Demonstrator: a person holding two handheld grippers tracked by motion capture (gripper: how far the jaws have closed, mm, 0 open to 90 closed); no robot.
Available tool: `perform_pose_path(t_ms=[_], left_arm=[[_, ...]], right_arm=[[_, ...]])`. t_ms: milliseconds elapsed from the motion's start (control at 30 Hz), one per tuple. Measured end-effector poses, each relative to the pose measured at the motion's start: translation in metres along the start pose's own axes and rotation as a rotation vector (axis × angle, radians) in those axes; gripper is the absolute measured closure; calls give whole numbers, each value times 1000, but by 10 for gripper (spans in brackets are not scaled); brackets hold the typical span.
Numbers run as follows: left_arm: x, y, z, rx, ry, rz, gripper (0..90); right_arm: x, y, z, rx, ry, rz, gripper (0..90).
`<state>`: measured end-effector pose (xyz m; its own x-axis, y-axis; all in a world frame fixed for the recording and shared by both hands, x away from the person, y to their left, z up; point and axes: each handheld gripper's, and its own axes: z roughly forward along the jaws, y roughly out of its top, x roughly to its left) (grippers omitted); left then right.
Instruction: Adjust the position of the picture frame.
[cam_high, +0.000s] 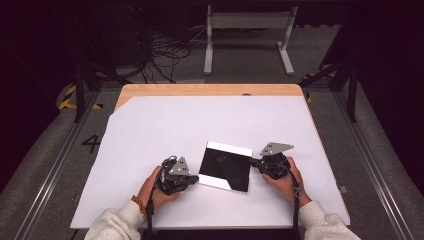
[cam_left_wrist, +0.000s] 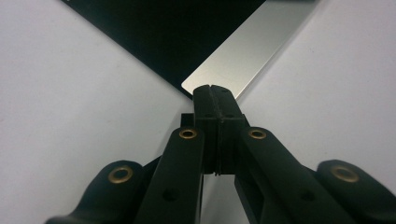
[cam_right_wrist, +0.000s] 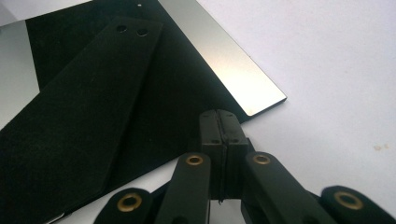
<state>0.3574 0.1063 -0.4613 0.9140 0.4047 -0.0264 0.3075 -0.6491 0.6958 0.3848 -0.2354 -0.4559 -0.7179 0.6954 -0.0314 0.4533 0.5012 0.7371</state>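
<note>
Work barely begun: black plate (cam_high: 225, 166) flat on white sheet (cam_high: 150, 135). Left gripper (cam_high: 192, 178) at its 8 o'clock corner, right gripper (cam_high: 256, 162) at 3 o'clock edge; both w/ jaws closed, empty. Lifting or moving still ahead, prob.

The black panel (cam_left_wrist: 177, 32) is cut off by the left gripper view's top edge.

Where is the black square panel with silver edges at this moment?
In the high view, the black panel lies flat on the white sheet, in its near-centre part, between the left tool and the right tool, one at each side.
</note>
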Motion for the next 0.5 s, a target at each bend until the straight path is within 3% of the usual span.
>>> perform_pose_path(t_ms=[500], left_arm=[[-4, -1, 1, -10, -2, -1, 900]], right_arm=[[-5, 5, 6, -2, -3, 11, 900]])
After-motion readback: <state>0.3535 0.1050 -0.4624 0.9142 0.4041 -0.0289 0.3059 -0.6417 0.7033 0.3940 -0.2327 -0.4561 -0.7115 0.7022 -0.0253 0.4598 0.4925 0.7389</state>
